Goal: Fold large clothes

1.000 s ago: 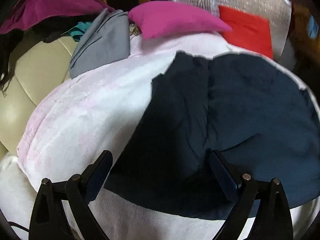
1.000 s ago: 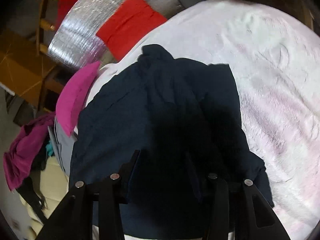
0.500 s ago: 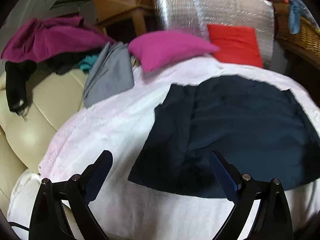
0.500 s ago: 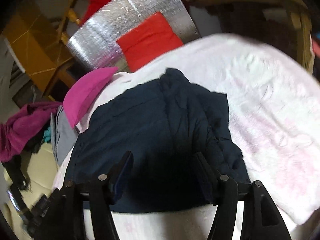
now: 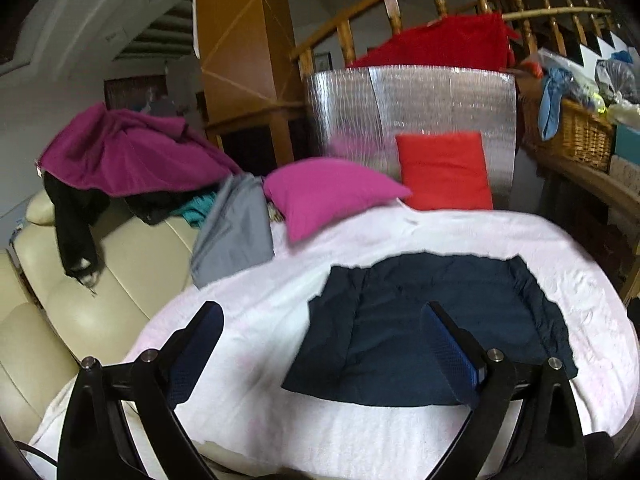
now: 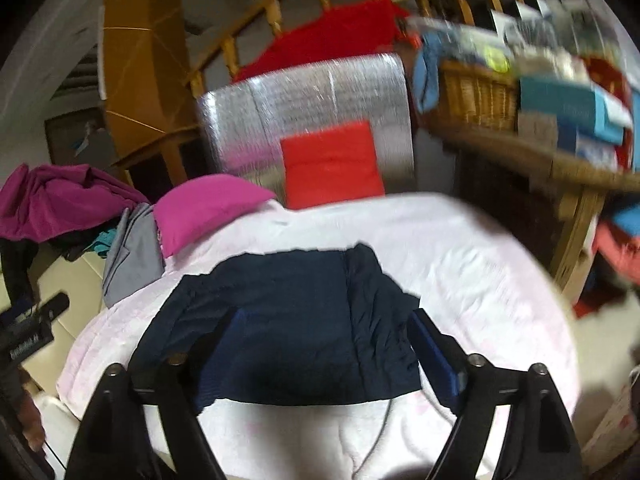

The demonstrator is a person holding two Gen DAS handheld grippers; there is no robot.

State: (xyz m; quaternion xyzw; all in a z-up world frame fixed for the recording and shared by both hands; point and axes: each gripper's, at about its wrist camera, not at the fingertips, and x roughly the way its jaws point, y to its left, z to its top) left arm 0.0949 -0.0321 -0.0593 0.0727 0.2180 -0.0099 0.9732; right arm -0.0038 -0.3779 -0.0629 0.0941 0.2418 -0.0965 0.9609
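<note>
The navy garment (image 5: 436, 332) is lying flat and partly folded near the front edge of the white blanket (image 5: 460, 232), looking soft and light, so both empty, wide-apart grippers (image 5: 320, 344) (image 6: 324, 344) should probably take its near corners.
</note>
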